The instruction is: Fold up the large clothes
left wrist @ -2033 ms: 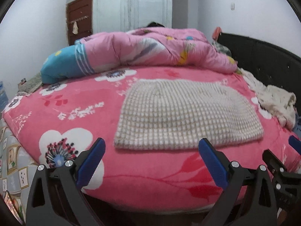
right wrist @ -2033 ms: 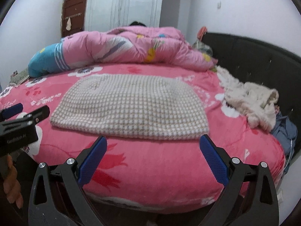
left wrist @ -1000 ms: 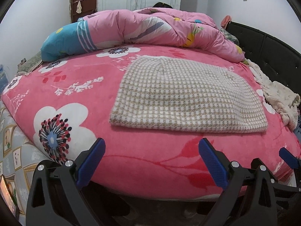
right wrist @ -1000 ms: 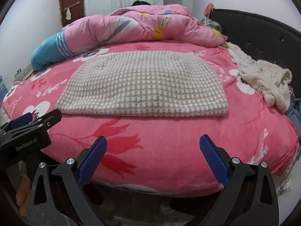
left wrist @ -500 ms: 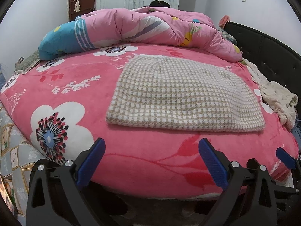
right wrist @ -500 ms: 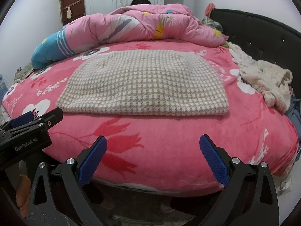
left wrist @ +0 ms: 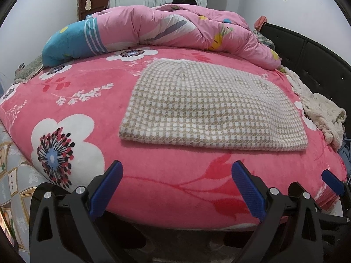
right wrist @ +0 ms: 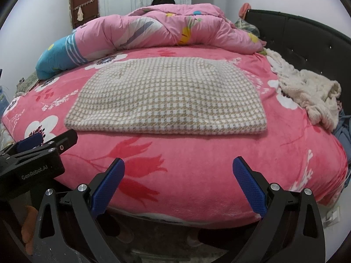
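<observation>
1. A wide strip of bare pink floral bed cover (right wrist: 197, 164) runs between the bed's near edge and the checked folded garment (right wrist: 166, 96); a claw could pass there unhindered.
2. Bare cover also lies open to the left of the garment, out to the bed's left edge.
3. Behind the garment, a bulky pink quilt (left wrist: 175, 28) is heaped across the far side of the bed, blocking reach that way.
4. To the right, a crumpled cream fleece garment (right wrist: 307, 92) lies near the checked one, with a narrow gap of cover between them.
5. A black padded headboard (right wrist: 307, 39) walls off the right side.
6. Each claw is held off the bed's near edge, jaws spread wide.
</observation>
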Motion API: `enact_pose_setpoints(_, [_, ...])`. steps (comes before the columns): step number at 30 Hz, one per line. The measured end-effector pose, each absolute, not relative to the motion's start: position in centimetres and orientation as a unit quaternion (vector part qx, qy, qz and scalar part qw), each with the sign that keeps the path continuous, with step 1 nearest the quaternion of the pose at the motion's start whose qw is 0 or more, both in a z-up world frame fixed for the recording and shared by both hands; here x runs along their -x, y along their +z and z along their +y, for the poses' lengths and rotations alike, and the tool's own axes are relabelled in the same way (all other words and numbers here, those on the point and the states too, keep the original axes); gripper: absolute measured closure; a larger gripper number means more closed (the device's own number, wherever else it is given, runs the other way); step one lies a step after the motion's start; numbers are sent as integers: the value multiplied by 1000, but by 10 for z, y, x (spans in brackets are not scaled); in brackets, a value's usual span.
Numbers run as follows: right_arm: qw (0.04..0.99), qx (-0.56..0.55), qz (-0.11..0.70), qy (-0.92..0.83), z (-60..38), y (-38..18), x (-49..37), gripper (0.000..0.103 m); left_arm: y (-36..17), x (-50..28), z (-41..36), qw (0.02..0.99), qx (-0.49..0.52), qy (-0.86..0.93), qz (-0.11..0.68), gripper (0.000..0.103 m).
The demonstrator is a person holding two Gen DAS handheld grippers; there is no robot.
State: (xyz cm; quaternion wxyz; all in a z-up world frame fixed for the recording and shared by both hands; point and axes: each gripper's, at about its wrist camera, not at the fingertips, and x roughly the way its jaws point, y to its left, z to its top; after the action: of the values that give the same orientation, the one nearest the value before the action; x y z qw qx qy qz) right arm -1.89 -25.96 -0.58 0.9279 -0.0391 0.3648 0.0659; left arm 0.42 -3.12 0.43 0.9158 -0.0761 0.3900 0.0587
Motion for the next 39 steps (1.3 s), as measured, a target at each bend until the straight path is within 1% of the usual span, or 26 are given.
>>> enact_pose_setpoints(39, [927, 40, 367, 64, -260, -5, 18, 8, 1, -7, -32, 915, 75, 59, 392, 6])
